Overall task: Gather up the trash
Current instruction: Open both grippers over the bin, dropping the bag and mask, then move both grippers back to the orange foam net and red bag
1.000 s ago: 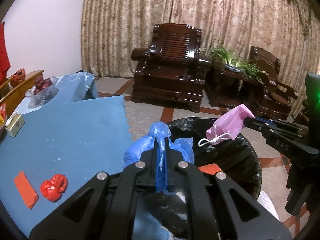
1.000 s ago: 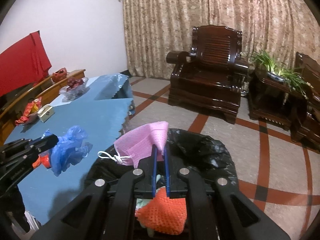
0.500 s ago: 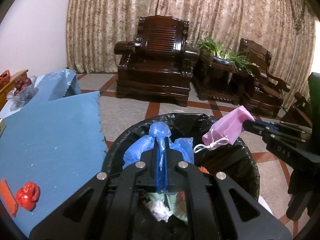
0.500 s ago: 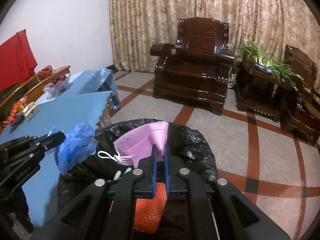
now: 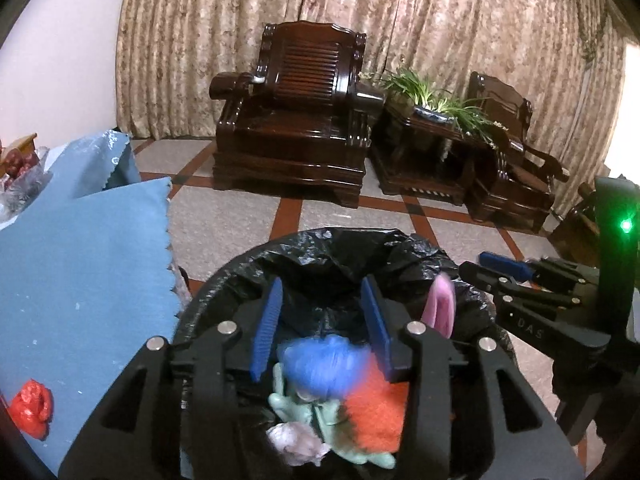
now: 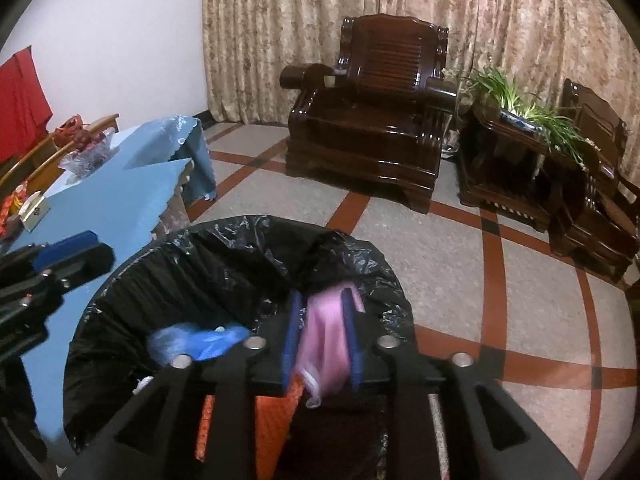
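Now both tongs [image 5: 320, 320] [image 6: 320, 336] apart above bin rim [image 5: 320, 240]

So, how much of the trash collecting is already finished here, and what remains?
Done: the black-lined bin already holds an orange piece and pale scraps. In hand: both jaws have just been opening over it; the blue bag falls below the left hand-held gripper, and the pink mask slips loose between the right hand-held gripper fingers. Left: the red crumpled wrapper on the blue tablecloth.
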{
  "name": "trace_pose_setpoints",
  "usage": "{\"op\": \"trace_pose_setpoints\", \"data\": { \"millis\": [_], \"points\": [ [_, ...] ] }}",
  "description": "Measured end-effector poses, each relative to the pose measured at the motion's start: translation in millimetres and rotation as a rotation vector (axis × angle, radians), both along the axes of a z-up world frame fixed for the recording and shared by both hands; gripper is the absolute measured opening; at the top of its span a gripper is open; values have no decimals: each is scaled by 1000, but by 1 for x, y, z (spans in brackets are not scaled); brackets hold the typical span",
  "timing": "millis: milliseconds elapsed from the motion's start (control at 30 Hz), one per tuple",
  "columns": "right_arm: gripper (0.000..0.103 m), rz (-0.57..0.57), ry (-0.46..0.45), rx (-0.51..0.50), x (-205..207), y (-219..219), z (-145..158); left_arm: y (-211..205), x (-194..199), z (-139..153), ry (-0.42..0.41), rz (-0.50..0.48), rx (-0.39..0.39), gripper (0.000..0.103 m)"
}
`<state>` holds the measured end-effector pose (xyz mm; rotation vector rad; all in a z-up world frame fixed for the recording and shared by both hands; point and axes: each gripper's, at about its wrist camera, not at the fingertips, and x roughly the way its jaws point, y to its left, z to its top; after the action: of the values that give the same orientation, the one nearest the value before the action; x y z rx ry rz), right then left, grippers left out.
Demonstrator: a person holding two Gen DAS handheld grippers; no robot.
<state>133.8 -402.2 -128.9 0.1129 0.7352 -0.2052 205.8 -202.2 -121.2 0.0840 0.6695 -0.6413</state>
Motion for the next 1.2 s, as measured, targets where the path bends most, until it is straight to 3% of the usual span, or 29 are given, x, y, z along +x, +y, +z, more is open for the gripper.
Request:
{"op": "trace_pose_setpoints", "data": {
  "millis": [100, 300, 733, 1200],
  "points": [
    [80, -13, -30, -7, -6, 4, 6, 13, -2, 6, -22, 32, 7, 69],
    [93, 23, -77, 13, -16, 23, 20, 66, -13, 16, -48, 140, 19, 81],
    [97, 191, -146, 67, -7, 114, 43, 189, -42, 32, -92, 394, 57, 83],
    [97, 420, -145, 68, 34, 242, 31, 317, -58, 23, -69, 651, 126, 83]
  ]
}}
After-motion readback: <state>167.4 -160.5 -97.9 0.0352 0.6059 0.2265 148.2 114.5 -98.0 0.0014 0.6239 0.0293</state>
